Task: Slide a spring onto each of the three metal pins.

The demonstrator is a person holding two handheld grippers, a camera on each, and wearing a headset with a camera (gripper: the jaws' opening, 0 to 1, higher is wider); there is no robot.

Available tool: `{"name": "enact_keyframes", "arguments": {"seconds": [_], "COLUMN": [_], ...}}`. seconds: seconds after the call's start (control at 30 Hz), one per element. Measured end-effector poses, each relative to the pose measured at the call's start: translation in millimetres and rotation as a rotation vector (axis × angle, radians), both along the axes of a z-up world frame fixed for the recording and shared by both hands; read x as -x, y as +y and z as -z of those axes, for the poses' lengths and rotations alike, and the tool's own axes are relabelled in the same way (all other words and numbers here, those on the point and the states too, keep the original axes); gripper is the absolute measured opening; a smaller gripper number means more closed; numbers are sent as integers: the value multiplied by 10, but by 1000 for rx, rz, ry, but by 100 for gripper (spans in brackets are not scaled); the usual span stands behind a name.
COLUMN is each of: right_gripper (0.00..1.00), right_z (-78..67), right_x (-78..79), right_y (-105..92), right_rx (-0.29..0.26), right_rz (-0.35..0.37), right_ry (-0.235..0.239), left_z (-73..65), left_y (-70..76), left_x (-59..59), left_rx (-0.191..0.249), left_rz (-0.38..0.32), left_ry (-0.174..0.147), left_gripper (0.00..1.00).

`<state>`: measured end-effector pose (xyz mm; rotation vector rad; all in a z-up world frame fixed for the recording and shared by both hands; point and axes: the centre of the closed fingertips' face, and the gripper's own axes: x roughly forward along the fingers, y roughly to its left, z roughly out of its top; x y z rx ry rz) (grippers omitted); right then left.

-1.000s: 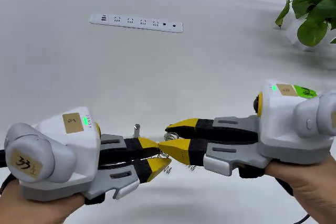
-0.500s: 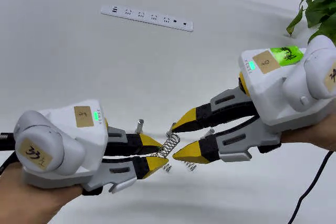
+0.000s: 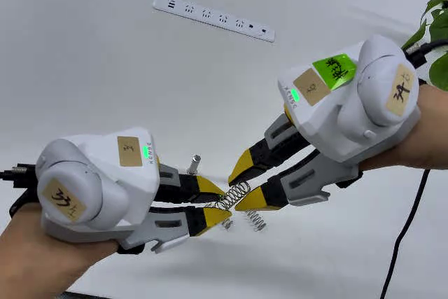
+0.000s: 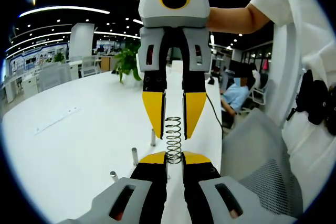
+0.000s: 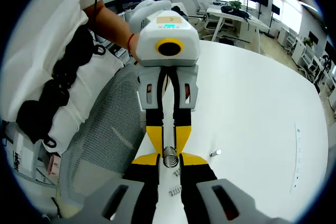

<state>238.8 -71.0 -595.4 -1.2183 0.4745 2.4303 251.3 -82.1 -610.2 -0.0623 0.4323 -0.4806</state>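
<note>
A small steel spring (image 3: 233, 195) is held just above the white table between both grippers. My left gripper (image 3: 213, 204) comes in from the lower left and is shut on one end of the spring (image 4: 173, 139). My right gripper (image 3: 238, 192) reaches down from the upper right, its yellow fingers pressed against the sides of the other end (image 5: 169, 157). One metal pin (image 3: 194, 164) stands upright just behind the left gripper's tips. Three pins (image 4: 153, 137) (image 4: 134, 157) (image 4: 114, 176) stand in a row in the left gripper view. Two loose springs (image 3: 257, 220) (image 3: 226, 223) lie on the table under the jaws.
A white power strip (image 3: 213, 18) lies far back on the table (image 3: 105, 89). A green plant (image 3: 437, 33) stands at the right edge. A black cable (image 3: 406, 236) trails from the right gripper. A mesh chair (image 5: 100, 145) stands beside the table's near edge.
The right gripper has tilted steeper, and its jaws, wide apart half a second ago, have come in around the spring's free end. The left gripper keeps its hold.
</note>
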Motion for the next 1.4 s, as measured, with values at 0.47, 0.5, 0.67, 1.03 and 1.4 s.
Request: {"name": "enact_keyframes", "arguments": {"seconds": [0.47, 0.5, 0.67, 1.03, 1.4], "right_gripper": [12, 12, 12, 12, 12], "right_z": [2, 4, 10, -29, 101], "right_x": [7, 7, 14, -47, -261], "right_y": [21, 23, 27, 120, 478], "right_rx": [9, 9, 12, -1, -43], "right_rz": [-10, -9, -5, 25, 77], "right_ry": [-8, -9, -14, -38, -155], "left_z": [-23, -26, -18, 67, 255], "left_y": [35, 32, 34, 216, 546], "left_x": [-11, -11, -11, 111, 271], "left_rx": [7, 8, 14, -10, -49], "left_rz": [-11, -11, -14, -64, -154], "left_ry": [-20, -21, -12, 11, 61], "left_gripper": [10, 11, 12, 21, 37]}}
